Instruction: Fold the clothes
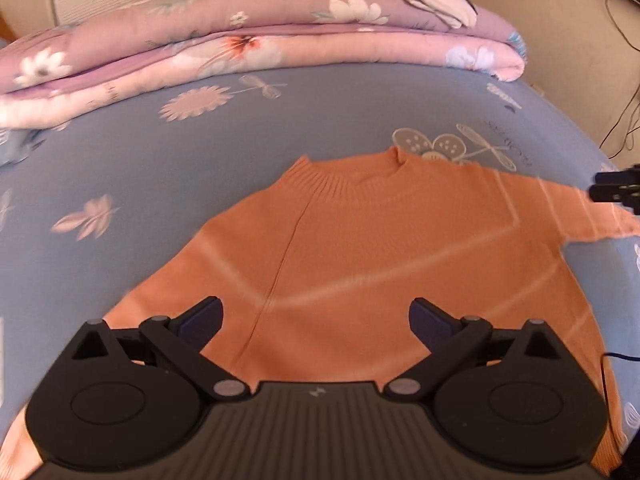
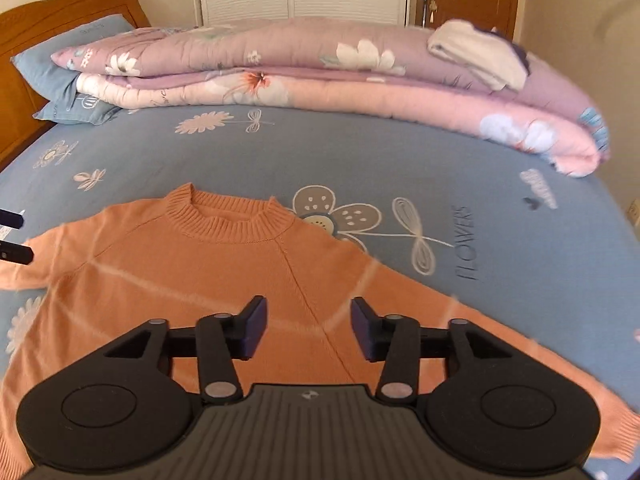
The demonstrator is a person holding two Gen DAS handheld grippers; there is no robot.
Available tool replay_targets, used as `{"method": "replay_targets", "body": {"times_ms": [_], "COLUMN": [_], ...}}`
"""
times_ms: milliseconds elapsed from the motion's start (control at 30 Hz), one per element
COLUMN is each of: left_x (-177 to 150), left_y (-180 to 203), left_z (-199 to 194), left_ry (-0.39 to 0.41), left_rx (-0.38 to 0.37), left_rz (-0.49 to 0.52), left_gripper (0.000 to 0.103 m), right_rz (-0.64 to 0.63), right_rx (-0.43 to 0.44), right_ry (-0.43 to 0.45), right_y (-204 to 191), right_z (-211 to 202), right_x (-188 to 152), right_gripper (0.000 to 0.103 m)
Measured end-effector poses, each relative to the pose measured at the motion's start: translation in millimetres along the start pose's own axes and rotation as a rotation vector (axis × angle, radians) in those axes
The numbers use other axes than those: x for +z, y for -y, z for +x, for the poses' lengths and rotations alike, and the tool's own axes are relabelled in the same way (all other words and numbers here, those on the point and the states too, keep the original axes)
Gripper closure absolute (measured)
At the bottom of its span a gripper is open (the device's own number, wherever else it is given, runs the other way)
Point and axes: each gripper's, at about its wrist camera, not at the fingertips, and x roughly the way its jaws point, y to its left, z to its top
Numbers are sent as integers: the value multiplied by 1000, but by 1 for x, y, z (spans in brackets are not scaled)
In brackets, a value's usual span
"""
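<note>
While the orange sweater [image 1: 360, 248] lies spread flat, front up, on the blue flowered bed sheet [image 1: 120, 160], the left hand-held gripper [image 1: 316, 316] hangs over its body, fingers wide apart, holding nothing. The right hand-held gripper [image 2: 309, 322] hangs over the chest seam, fingers apart, empty. A folded pink quilt [image 2: 320, 72] lies beyond the collar.
</note>
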Motion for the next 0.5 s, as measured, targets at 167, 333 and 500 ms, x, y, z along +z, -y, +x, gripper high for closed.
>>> {"method": "replay_targets", "body": {"times_ms": [167,333,500], "left_x": [-54,-113,-150], "left_y": [14,27,39], "left_z": [-49,-29,-4], "left_ry": [-29,-90,25], "left_rx": [-23,-91,-197], "left_rz": [-19,-81,-189], "left_gripper": [3,3,3], "right_rz": [36,113,379], "right_rx": [0,87,199], "right_ry": [45,-5,4], "right_y": [-23,-52,-56], "right_z": [-83,-87,-67], "right_x": [-45,-114,-171], "right_gripper": [45,47,47]}}
